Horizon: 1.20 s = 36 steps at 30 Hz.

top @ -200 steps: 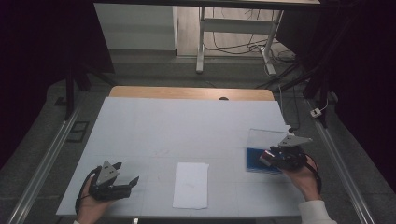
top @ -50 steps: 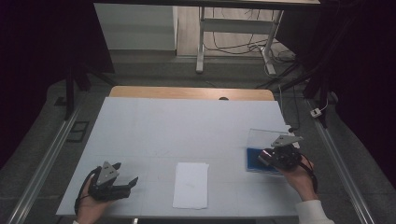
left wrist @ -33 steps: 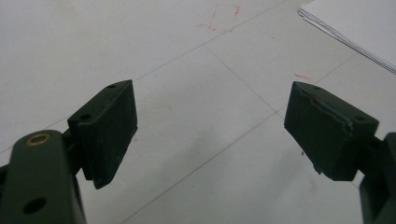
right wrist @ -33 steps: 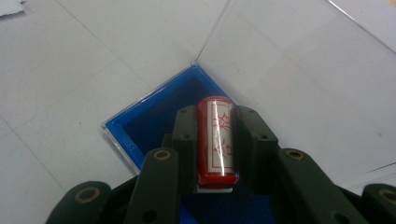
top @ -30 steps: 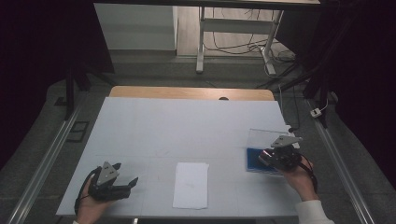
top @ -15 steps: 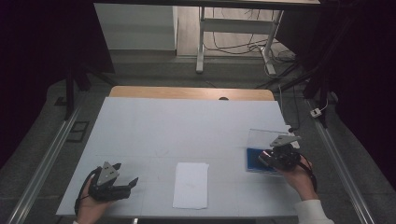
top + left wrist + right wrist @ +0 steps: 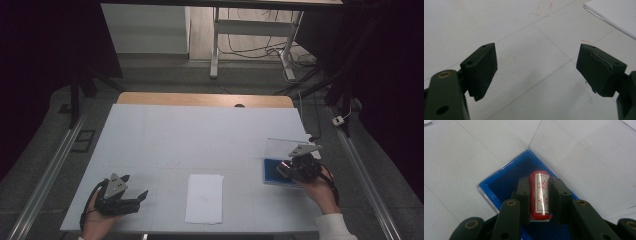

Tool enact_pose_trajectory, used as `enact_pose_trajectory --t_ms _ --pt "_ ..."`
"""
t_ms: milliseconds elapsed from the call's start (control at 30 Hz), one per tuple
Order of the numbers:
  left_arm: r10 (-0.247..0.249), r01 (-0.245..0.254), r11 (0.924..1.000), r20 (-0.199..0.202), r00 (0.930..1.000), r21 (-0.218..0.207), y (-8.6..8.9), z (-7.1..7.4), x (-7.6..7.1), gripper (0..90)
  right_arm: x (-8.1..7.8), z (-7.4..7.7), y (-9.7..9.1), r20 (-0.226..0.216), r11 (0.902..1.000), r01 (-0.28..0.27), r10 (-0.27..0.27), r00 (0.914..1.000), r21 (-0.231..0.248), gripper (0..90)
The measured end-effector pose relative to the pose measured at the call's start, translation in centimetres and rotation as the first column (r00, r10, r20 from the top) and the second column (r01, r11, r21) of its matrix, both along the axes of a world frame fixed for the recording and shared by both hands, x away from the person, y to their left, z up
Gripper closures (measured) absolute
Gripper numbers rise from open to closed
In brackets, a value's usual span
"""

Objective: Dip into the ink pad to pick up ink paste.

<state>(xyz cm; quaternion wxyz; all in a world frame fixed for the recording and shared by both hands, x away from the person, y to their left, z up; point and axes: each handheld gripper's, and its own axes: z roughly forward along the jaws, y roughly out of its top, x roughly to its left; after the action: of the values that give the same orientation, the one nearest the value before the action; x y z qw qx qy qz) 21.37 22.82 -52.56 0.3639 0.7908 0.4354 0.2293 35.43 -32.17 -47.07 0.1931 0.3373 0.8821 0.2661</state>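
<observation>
Red cylindrical stamp (image 7: 539,195), with red characters on its white label, is pinched in the right gripper (image 7: 539,197) above the open blue plastic case (image 7: 499,185). Left gripper (image 7: 536,70) jaws spread, empty.

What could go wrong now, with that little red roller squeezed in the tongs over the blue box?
The red stamp is round and glossy, so it might slip or twist between the right tongs. The blue ink tray is light and its clear lid stands open beside it; a nudge could shove either. The left tongs are open, away from the tray, so nothing steadies it.
</observation>
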Motion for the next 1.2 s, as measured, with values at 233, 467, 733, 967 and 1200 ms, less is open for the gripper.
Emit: enact_pose_trajectory --t_ms 233,467,733,967,1200 --pt "0.007 -0.007 1.0000 0.001 1.0000 -0.002 0.05 0.04 -0.03 17.3 -0.06 -0.08 -0.01 0.004 1.0000 -0.002 0.002 1.0000 0.004 70.8" --pt "0.011 -0.011 0.9999 0.001 0.9999 -0.003 0.13 0.07 0.00 17.3 -0.07 -0.12 -0.01 0.006 1.0000 -0.001 0.001 1.0000 0.007 70.8" --pt "0.011 -0.011 0.9999 0.003 0.9999 -0.002 0.14 0.10 -0.02 17.3 -0.09 -0.18 -0.15 0.011 1.0000 -0.003 0.003 0.9999 0.009 70.7" --pt "0.011 -0.011 0.9999 0.004 0.9999 -0.002 0.17 0.09 0.00 17.3 -0.11 -0.16 -0.16 0.010 0.9999 -0.006 0.006 0.9999 0.011 70.6" --pt "0.012 -0.012 0.9999 0.004 0.9999 -0.003 0.25 0.05 0.08 17.3 -0.21 0.39 -0.12 0.014 0.9998 -0.015 0.014 0.9998 0.013 70.2"
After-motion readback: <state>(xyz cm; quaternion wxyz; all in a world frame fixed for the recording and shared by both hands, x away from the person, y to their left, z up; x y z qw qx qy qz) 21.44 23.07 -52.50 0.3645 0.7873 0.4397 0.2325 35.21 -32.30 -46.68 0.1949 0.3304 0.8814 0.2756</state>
